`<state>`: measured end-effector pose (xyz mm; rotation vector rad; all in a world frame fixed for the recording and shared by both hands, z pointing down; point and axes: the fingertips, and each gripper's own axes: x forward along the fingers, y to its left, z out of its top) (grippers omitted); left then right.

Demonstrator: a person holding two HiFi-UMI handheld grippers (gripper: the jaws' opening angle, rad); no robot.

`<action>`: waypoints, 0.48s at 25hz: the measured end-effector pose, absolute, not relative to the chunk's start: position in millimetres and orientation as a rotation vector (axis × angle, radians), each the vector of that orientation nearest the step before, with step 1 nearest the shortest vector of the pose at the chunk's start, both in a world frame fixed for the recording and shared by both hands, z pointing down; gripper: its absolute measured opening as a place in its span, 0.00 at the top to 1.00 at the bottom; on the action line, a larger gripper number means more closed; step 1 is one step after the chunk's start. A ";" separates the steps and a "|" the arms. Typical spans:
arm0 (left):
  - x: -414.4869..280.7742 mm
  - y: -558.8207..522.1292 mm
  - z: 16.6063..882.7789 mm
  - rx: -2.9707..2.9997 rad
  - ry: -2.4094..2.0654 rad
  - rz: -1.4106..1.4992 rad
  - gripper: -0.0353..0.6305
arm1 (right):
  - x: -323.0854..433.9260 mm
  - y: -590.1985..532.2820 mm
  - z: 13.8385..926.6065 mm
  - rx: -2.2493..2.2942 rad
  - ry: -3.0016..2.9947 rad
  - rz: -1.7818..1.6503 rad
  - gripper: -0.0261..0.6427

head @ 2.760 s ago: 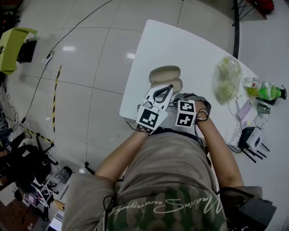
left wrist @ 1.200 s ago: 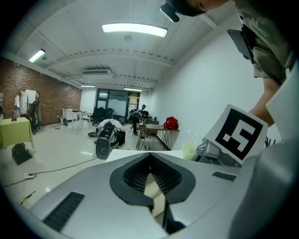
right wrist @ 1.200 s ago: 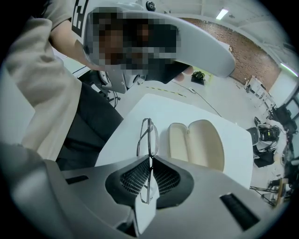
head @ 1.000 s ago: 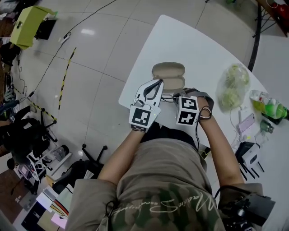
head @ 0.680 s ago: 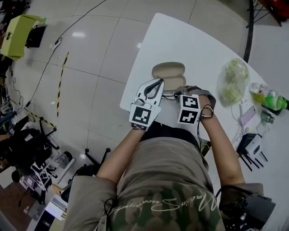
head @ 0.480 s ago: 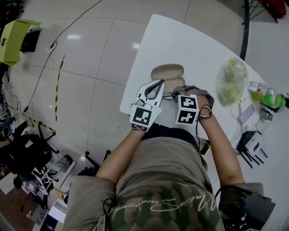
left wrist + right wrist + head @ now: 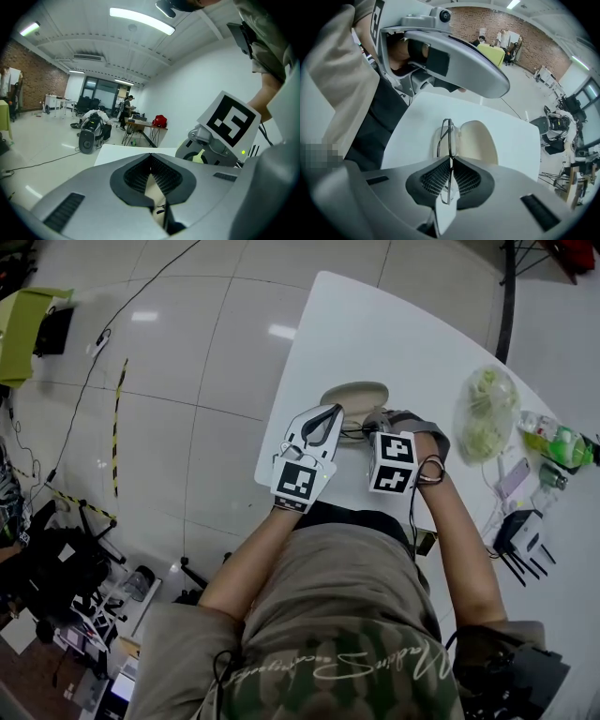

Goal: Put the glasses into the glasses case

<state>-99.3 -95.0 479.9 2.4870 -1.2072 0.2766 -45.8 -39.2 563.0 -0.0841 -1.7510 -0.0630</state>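
Observation:
The open beige glasses case (image 7: 354, 394) lies on the white table (image 7: 375, 324) near its front edge. My right gripper (image 7: 379, 424) reaches over its near half. In the right gripper view the thin-framed glasses (image 7: 449, 133) stand edge-on between the jaws of my right gripper (image 7: 452, 157), which is shut on them, right beside the case's pale inside (image 7: 480, 140). My left gripper (image 7: 332, 412) hovers just left of the case with its jaws together. In the left gripper view a strip of beige shows behind the joined tips of my left gripper (image 7: 151, 172).
A clear bag of green stuff (image 7: 485, 409) lies to the right of the case. Farther right are a green bottle (image 7: 555, 442), a phone (image 7: 511, 478) and a white adapter with cables (image 7: 523, 529). The table's left edge (image 7: 277, 399) drops to the tiled floor.
My right gripper has moved forward with the glasses and now covers the case's near half. The left gripper stays beside the case, shut.

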 end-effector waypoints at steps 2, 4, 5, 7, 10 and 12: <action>-99.0 -97.8 483.3 2.480 -1.189 0.273 0.94 | -45.3 -45.6 567.1 -0.076 -1.747 -0.064 0.91; -98.7 -100.8 485.4 2.471 -1.175 0.268 0.94 | -46.2 -51.5 569.8 -0.071 -1.742 -0.072 0.91; -98.7 -102.8 486.1 2.468 -1.171 0.266 0.94 | -46.9 -54.4 570.7 -0.070 -1.740 -0.077 0.91; -99.4 -107.5 487.3 2.466 -1.168 0.263 0.94 | -47.7 -60.0 573.3 -0.070 -1.734 -0.086 0.91; -101.8 -113.4 488.7 2.483 -1.154 0.269 0.94 | -51.0 -68.5 578.4 -0.058 -1.736 -0.096 0.91; -102.4 -115.7 488.3 2.509 -1.140 0.283 0.94 | -52.1 -72.6 580.1 -0.053 -1.735 -0.096 0.91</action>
